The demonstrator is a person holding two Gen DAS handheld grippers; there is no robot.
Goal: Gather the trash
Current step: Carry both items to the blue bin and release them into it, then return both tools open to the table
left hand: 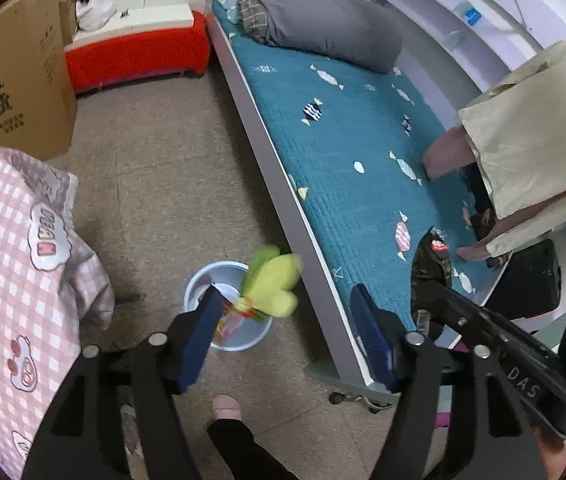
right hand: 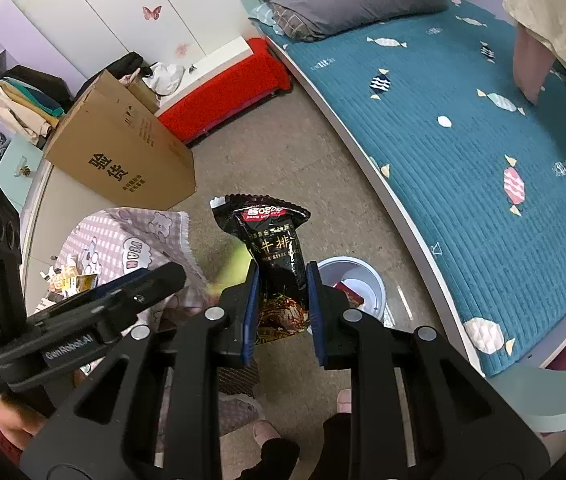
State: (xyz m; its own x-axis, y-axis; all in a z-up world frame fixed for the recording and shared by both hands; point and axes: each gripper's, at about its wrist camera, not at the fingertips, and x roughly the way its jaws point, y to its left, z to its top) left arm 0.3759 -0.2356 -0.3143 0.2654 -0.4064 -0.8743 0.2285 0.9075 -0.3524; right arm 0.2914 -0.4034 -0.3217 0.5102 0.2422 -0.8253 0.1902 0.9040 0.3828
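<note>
Between the right gripper's (right hand: 283,304) jaws sits a black snack bag (right hand: 273,256).

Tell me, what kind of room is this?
Most likely a bedroom: a bed with a teal candy-print quilted cover, a folded grey duvet at its head, and open cubby shelves of folded clothes.

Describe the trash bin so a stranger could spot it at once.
Start at the long bed with the teal quilted cover. On the speckled floor beside its white side rail stands a small round pale-blue plastic bin, already holding wrappers. It is the only open round container there.
</note>
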